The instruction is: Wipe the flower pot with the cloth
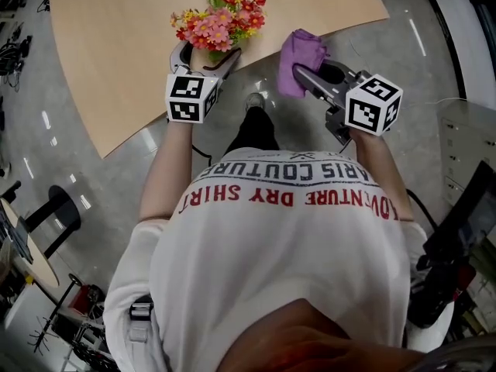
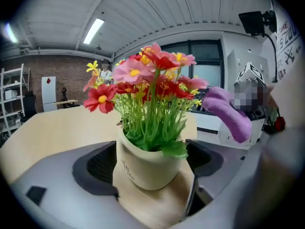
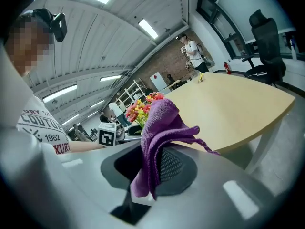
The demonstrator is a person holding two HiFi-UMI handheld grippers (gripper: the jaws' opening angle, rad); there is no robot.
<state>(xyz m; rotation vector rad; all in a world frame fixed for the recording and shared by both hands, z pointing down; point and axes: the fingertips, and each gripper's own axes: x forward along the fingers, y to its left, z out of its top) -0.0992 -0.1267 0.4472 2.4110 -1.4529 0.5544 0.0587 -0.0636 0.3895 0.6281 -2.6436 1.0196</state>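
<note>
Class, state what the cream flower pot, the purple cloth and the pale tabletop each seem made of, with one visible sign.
Cream flower pot: likely glazed ceramic, smooth with a soft sheen. Purple cloth: microfibre-like textile, fuzzy and limp. Pale tabletop: wood-look laminate, probably; even matte tan surface.

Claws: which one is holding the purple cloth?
The right claw holds the purple cloth, pinched between its jaws. The left claw has no cloth; its jaws stand open around the flower pot.
</note>
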